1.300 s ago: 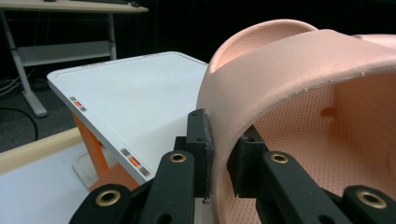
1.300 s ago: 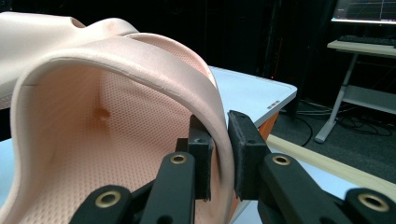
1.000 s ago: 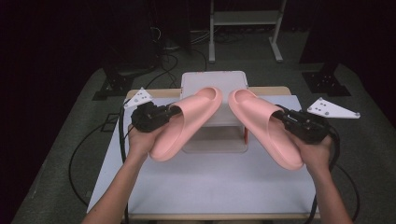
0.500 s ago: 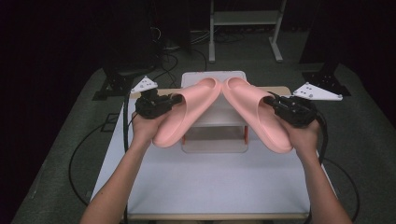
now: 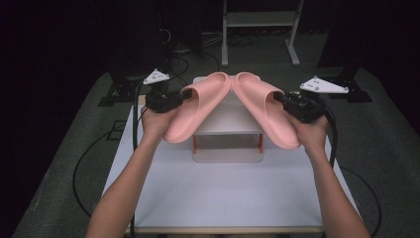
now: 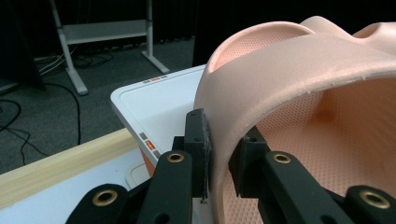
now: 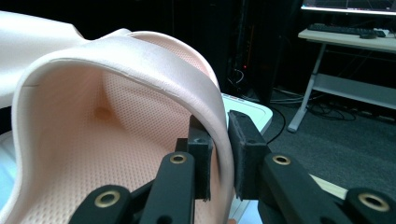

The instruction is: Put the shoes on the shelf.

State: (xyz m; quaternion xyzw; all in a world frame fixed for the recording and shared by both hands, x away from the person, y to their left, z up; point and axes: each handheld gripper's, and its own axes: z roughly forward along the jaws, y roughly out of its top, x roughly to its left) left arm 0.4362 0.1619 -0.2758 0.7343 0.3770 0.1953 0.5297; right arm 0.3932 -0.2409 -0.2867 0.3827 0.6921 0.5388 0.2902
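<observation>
Two pink slide sandals are held in the air over a white shelf-like rack [image 5: 228, 130] at the table's far middle. My left gripper [image 5: 179, 97] [image 6: 219, 158] is shut on the strap edge of the left sandal [image 5: 195, 106] [image 6: 299, 93]. My right gripper [image 5: 280, 99] [image 7: 219, 156] is shut on the strap edge of the right sandal [image 5: 265, 106] [image 7: 107, 116]. The sandals' toe ends touch or nearly touch above the rack's top, forming a peak.
The white table [image 5: 223, 193] has a wooden strip along its far edge [image 6: 60, 163]. Cables [image 5: 89, 153] trail off the left side onto grey carpet. A metal desk frame [image 5: 257, 29] stands behind in the dark.
Both grippers have lifted the sandals and brought them inward and farther back, so the toe ends now meet over the rack.
</observation>
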